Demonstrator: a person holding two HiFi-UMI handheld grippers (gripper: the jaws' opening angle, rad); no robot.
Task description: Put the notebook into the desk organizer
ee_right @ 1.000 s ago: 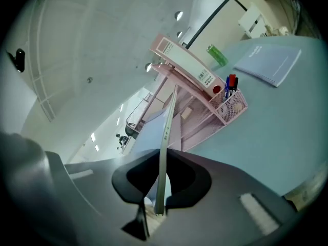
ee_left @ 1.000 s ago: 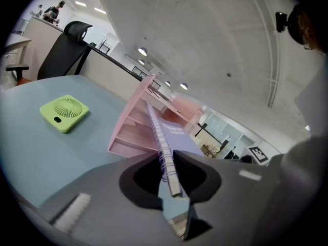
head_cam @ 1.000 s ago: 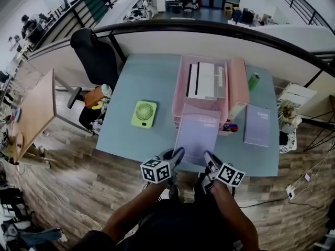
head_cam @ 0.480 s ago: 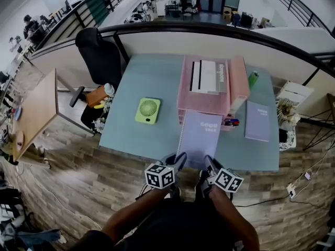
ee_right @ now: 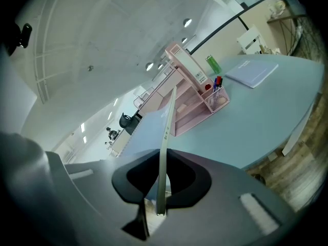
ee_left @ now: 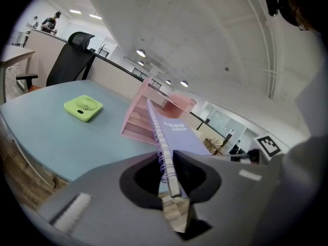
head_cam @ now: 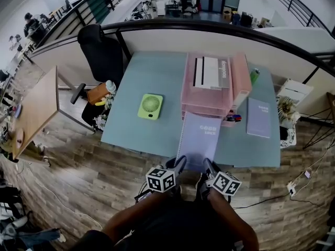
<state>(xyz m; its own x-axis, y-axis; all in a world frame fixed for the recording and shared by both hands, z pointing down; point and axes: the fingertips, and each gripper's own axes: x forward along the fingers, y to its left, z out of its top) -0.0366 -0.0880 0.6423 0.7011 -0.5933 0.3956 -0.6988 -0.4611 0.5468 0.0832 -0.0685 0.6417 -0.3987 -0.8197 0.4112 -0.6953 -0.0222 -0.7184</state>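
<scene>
Both grippers clamped, side by side

Our left gripper [head_cam: 178, 162] pinches the notebook [head_cam: 199, 138] at its spiral edge, and our right gripper [head_cam: 208, 166] at the opposite edge. Our left arm [head_cam: 128, 221] and right arm [head_cam: 233, 218] reach forward, jaws tipped slightly downward.

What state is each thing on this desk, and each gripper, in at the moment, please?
Spiral notebook, closed, far edge toward the pink desk organizer.
Left gripper, shut on the notebook's coil side.
Right gripper, shut on its plain side.
Pink desk organizer, upright, a white book lying on its top level.
Green fan, lying flat on the desk.
Second notebook, closed, lying flat.
</scene>
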